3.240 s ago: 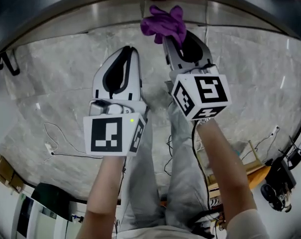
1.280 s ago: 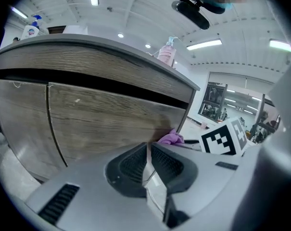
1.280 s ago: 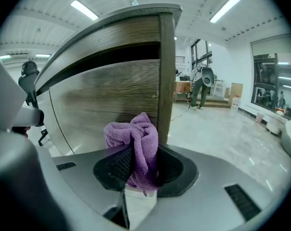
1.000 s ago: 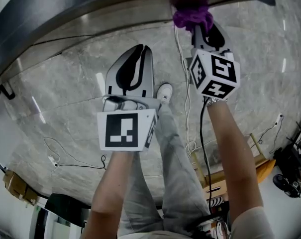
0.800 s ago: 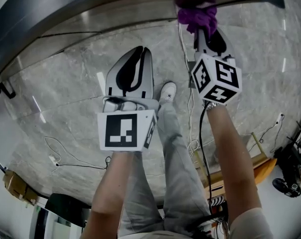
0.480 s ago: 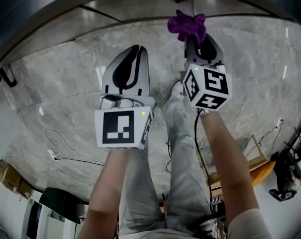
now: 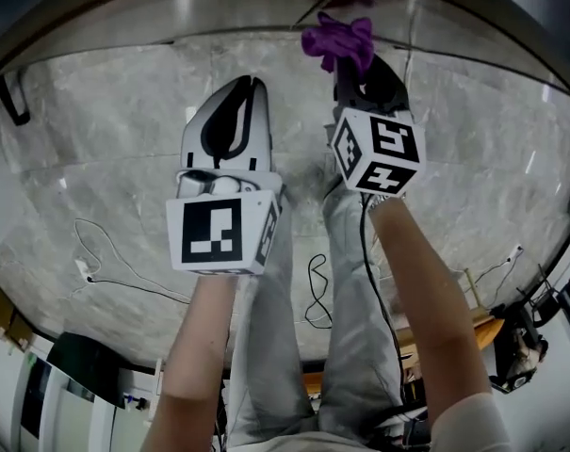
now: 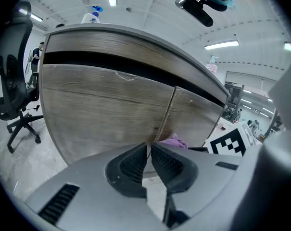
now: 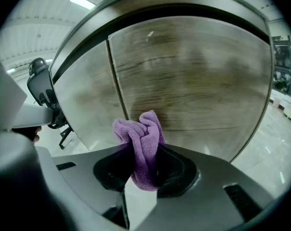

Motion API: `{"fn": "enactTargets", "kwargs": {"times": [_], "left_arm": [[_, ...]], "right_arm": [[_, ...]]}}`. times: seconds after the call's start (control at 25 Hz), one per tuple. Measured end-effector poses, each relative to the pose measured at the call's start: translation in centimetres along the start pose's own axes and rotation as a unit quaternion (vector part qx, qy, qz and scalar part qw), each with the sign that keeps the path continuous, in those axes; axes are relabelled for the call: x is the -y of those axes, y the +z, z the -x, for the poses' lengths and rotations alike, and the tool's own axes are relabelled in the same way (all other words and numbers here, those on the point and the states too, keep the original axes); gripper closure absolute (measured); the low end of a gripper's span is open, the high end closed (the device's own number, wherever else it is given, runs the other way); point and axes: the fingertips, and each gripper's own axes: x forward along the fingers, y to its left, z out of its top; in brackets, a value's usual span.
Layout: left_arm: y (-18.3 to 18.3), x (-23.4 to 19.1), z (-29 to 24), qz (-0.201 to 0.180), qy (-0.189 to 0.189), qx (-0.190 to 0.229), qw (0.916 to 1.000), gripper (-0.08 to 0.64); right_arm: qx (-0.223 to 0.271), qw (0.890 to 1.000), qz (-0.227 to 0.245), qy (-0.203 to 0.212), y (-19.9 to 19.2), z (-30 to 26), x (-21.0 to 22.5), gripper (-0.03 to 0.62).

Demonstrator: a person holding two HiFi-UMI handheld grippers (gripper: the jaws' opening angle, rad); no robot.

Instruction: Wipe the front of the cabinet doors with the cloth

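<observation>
While the right gripper (image 9: 146,165) clamped the purple cloth (image 9: 141,134), its bunched end sat low before the cabinet doors (image 9: 198,81), near their seam; contact was unclear. Left gripper (image 8: 149,154) was closed, empty, idle. No wiped patch showed; most wiping judged undone.

Cabinet doors (image 9: 193,81) bar the way ahead of the right tongs (image 9: 143,150) and their cloth (image 9: 140,129). Floor (image 7: 96,149) below lies open, crossed by loose cables (image 7: 82,269); an office chair (image 8: 8,81) stands left of the cabinet.
</observation>
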Motion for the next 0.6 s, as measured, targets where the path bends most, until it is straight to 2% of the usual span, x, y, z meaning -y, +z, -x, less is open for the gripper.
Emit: {"fn": "enactTargets", "kwargs": {"times": [0.28,0.48,0.6], "left_arm": [[-4.2,-3.7,0.7,0.000,0.029,-0.034,0.9990,0.526],[-5.4,-3.6,0.5,0.011,0.036,-0.043,0.9984,0.526],[-5.4,-2.4,-0.4,0.016,0.034,-0.044,0.9983,0.526]], "right_arm": [[-0.027,0.999,-0.006,0.017,-2.3,-4.5,-2.5,0.472],[-0.035,0.999,-0.015,0.014,-2.3,-6.2,-1.0,0.472],[-0.038,0.999,0.011,0.027,-2.0,-6.7,-0.3,0.472]]}}
